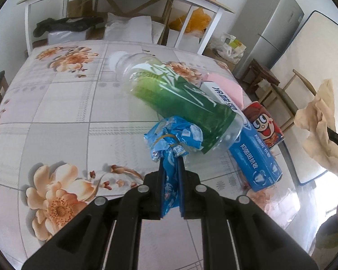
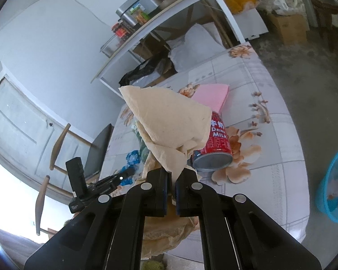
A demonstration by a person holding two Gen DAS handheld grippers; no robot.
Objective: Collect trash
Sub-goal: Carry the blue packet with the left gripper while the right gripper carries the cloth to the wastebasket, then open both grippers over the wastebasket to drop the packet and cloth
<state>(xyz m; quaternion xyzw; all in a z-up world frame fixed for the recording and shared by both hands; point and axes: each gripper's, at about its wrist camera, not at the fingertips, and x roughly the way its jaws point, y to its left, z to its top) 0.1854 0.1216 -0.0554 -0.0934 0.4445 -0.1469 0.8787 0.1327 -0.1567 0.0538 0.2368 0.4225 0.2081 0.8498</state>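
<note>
Left tool [image 1: 170,157] pinching blue wrapper [image 1: 173,137], right tool [image 2: 171,171] pinching tissue [image 2: 169,121]

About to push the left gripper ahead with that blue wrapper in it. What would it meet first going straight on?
Likely the green-labelled plastic bottle: it lies on the table right behind the blue wrapper held in the left gripper. Depth is hard to judge.
</note>
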